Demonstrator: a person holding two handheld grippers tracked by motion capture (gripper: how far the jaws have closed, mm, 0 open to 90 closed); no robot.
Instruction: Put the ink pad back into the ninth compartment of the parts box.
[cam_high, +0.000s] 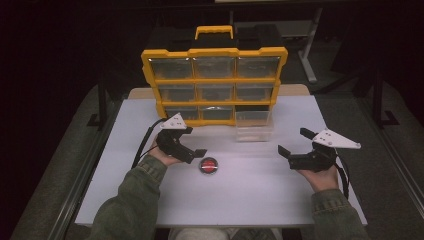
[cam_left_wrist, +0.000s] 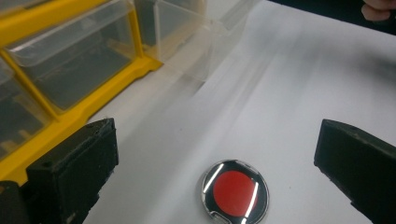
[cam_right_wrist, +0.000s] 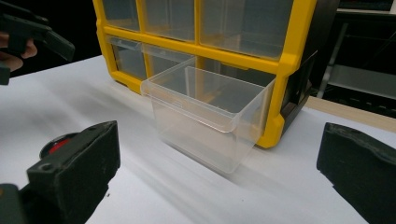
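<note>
Nine clear drawers fill the yellow plastic organiser cabinet (cam_high: 215, 80) on the white table (cam_high: 250, 200) in the high view; no lettering is readable, and the drawers' contents are too dim to make out. The left gripper (cam_high: 192, 142) and right gripper (cam_high: 296, 141) both gape, holding nothing.

Left gripper view: the small round red-centred disc (cam_left_wrist: 235, 192) lies between the spread jaws, its lower edge cut off.

Right gripper view: the pulled-out clear plastic drawer (cam_right_wrist: 210, 114) stands on the table against the cabinet; a jaw hides most of the disc.
</note>
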